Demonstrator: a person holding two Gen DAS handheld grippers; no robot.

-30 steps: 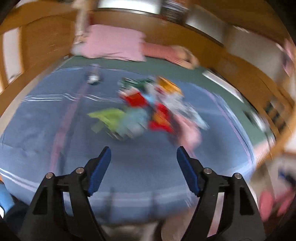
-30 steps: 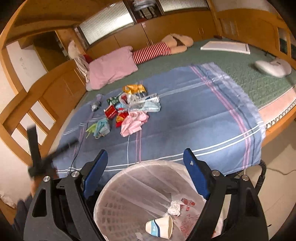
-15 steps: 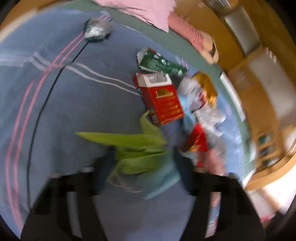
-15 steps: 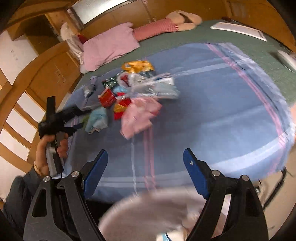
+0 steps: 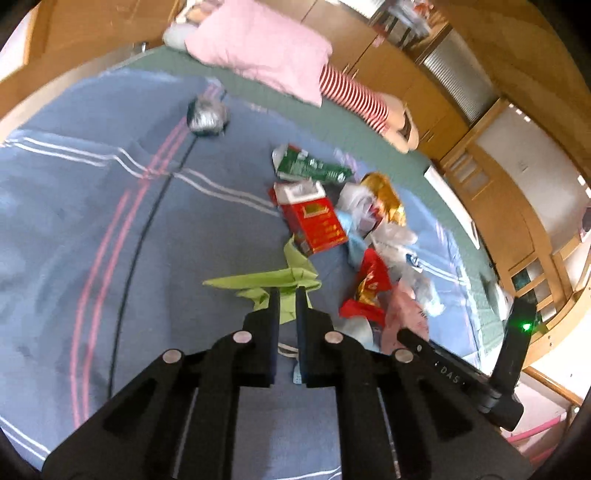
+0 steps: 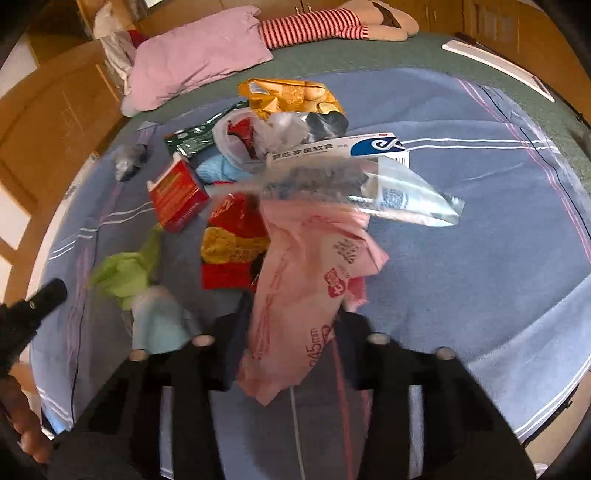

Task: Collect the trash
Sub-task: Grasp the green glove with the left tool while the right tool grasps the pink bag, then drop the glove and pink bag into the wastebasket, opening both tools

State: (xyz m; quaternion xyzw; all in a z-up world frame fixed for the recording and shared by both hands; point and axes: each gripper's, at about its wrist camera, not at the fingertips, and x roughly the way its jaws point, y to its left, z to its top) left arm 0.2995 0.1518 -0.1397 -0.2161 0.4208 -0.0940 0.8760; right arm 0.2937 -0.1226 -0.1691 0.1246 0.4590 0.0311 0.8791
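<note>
A heap of trash lies on the blue blanket [image 5: 92, 206]. My left gripper [image 5: 283, 295] is shut on crumpled green paper [image 5: 273, 282], also seen in the right wrist view [image 6: 125, 271]. My right gripper [image 6: 291, 306] is closing around a pink plastic bag [image 6: 306, 280]; its jaws are blurred and the bag hides the gap. Near them lie a red carton [image 5: 314, 221], a red and yellow wrapper [image 6: 232, 243], a light blue wad [image 6: 159, 321], a green packet [image 5: 314, 168], a gold wrapper [image 6: 288, 94] and a clear bag [image 6: 369, 184].
A foil ball [image 5: 205, 116] lies apart at the far left of the blanket. A pink pillow [image 5: 258, 51] and a striped doll [image 6: 314, 22] lie at the head of the bed. Wooden cabinets [image 5: 498, 184] stand around the bed. A black cable [image 5: 140, 236] crosses the blanket.
My left gripper has shut on the green paper. My right gripper has moved from above the bin down to the pink bag and narrowed around it.
</note>
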